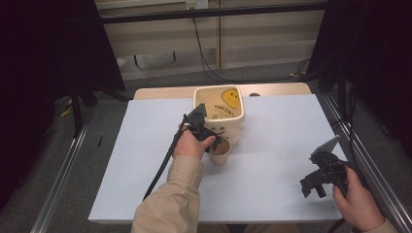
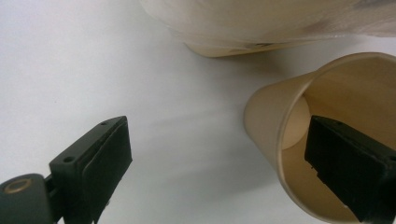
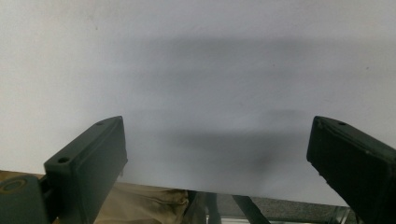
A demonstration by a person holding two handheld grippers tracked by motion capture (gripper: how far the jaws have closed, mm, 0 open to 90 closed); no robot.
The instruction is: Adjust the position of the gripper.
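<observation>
We have the left gripper (image 2: 215, 163) spread wide at the cup (image 2: 327, 140); one jaw sits inside the cup mouth, the other outside on bare sheet (image 2: 116, 70), so the near wall lies between them; cup stands upright, just ahead of it the bin (image 1: 219, 114); cup's base is cut off; right gripper (image 3: 215, 163) is spread too, holding nothing, well apart from the cup over the sheet.
</observation>
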